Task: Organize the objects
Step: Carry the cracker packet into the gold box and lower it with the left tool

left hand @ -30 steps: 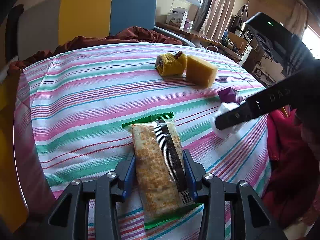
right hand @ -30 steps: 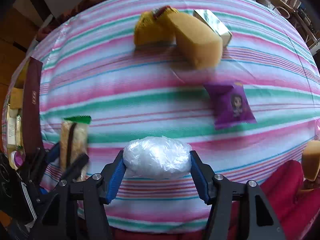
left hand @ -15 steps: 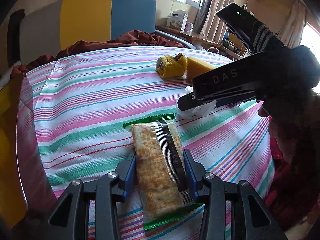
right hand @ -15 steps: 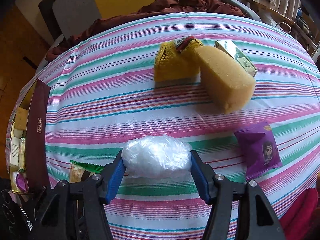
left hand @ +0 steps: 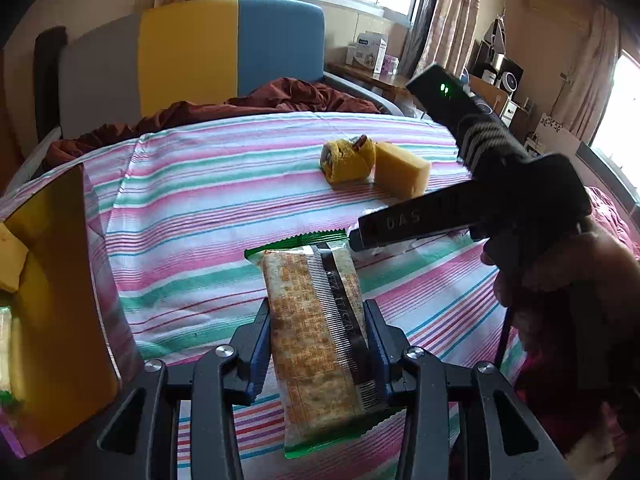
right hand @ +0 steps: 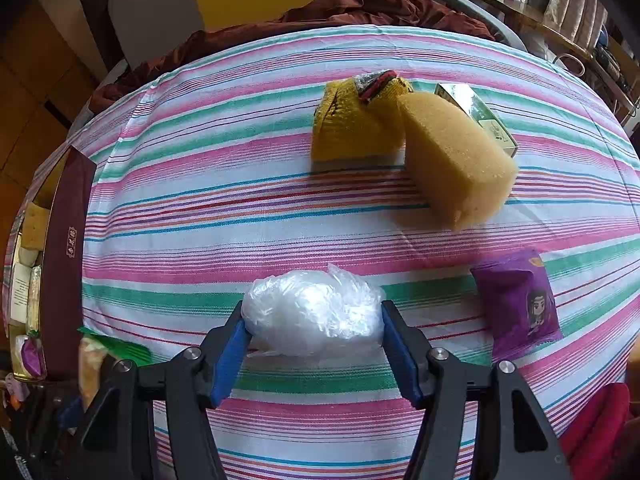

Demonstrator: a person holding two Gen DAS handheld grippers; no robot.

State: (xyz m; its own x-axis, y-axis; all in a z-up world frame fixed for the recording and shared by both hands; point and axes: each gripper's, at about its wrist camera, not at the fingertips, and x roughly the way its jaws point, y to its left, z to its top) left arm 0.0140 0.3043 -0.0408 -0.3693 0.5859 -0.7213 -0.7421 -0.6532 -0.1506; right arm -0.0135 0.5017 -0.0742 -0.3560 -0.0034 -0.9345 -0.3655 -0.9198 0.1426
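Observation:
My left gripper (left hand: 318, 344) is shut on a green-edged cracker packet (left hand: 316, 320) and holds it over the striped tablecloth (left hand: 200, 216). My right gripper (right hand: 314, 344) is shut on a crumpled clear plastic bag (right hand: 314, 312); its body shows in the left wrist view (left hand: 472, 212), to the right of the packet. The packet's end shows low on the left in the right wrist view (right hand: 100, 354). On the cloth lie a yellow knitted item (right hand: 354, 120), a yellow sponge (right hand: 456, 160), a green box (right hand: 476, 116) and a purple snack packet (right hand: 518, 304).
An open dark-red box with a yellow inside (right hand: 64, 264) stands at the table's left edge with several items in it; it also shows in the left wrist view (left hand: 52, 300). A yellow and blue chair (left hand: 224, 48) with brown cloth stands behind the table.
My right gripper has carried the plastic bag leftwards, close to the cracker packet. My left gripper has shifted left with the packet, so the open box has come into its view.

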